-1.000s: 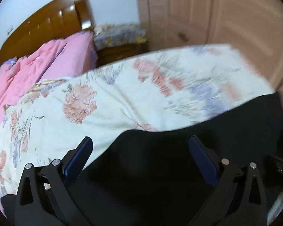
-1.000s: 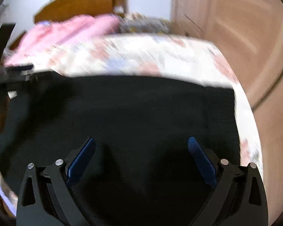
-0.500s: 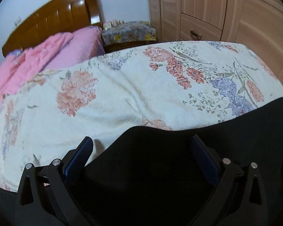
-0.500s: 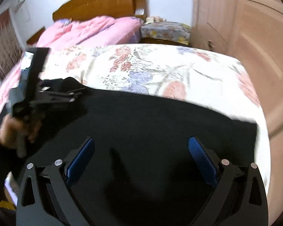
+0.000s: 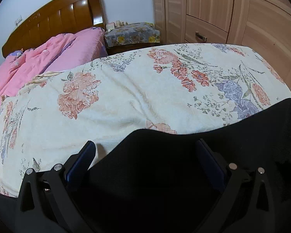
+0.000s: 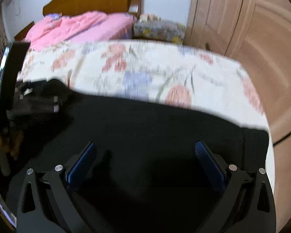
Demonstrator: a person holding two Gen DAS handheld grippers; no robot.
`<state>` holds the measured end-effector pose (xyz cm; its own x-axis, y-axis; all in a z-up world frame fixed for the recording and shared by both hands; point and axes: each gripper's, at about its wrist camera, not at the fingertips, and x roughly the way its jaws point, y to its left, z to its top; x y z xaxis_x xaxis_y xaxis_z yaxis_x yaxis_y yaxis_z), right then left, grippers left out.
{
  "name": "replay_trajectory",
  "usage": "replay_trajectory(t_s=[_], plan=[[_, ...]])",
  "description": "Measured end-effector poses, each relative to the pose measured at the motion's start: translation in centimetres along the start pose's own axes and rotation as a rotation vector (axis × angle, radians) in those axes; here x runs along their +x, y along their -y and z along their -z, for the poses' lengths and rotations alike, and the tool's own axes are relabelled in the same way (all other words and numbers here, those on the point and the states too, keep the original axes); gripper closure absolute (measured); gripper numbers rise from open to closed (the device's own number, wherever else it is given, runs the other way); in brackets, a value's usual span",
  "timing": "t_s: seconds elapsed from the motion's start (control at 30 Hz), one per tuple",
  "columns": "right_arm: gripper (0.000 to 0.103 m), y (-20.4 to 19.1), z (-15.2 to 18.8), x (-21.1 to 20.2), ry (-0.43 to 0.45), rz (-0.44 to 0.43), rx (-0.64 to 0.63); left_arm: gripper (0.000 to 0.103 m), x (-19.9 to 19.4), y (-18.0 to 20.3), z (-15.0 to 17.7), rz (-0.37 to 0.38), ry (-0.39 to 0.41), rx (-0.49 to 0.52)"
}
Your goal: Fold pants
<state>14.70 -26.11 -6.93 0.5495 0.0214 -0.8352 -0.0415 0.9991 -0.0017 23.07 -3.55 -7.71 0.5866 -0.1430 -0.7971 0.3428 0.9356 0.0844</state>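
Two sets of fingers, my left gripper and right gripper, both spread apart, grip nothing. Black pants lie flat on the bed beneath them. I'd pinch one edge squarely before lifting.

Bed with floral cover, pink quilt, wooden headboard; nightstand beside light-wood wardrobe; white wall.
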Motion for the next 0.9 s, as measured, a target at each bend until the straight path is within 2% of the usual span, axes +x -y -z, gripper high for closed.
replay_trajectory(t_s=[0.07, 0.13, 0.27, 0.4, 0.5, 0.53, 0.63, 0.73, 0.8, 0.9], plan=[[0.004, 0.3, 0.9, 1.0, -0.029, 0.001, 0.000, 0.001, 0.0, 0.0, 0.0, 0.000, 0.000, 0.000], [0.004, 0.4, 1.2, 1.0, -0.002, -0.019, 0.002, 0.001, 0.0, 0.0, 0.0, 0.000, 0.000, 0.000], [0.004, 0.4, 0.6, 1.5, -0.006, -0.018, 0.008, 0.001, 0.1, 0.0, 0.0, 0.002, 0.000, -0.002], [0.004, 0.5, 1.2, 0.9, 0.035, -0.038, 0.003, 0.001, -0.1, -0.4, -0.1, 0.037, 0.009, -0.023], [0.004, 1.1, 1.3, 0.5, 0.045, -0.078, 0.013, 0.002, -2.8, -1.1, 0.8, -0.013, 0.065, -0.050], [0.005, 1.1, 1.3, 0.3, 0.039, -0.073, 0.015, 0.002, -4.2, -1.6, 1.3, -0.006, 0.085, -0.065], [0.004, 0.3, 1.9, -2.1, 0.048, -0.018, 0.024, 0.002, -8.6, -3.8, 4.2, 0.020, 0.105, -0.127], [0.004, -1.9, 3.6, -5.0, 0.084, -0.078, 0.007, 0.002, -11.5, -7.0, 8.9, 0.036, 0.065, -0.194], [0.004, -4.3, 5.2, -5.8, 0.069, -0.107, -0.044, 0.002, -12.5, -8.7, 12.4, 0.046, 0.031, -0.231], [0.004, -7.4, 7.4, -5.2, 0.013, -0.109, -0.134, 0.002, -12.6, -10.2, 16.5, 0.003, -0.032, -0.228]])
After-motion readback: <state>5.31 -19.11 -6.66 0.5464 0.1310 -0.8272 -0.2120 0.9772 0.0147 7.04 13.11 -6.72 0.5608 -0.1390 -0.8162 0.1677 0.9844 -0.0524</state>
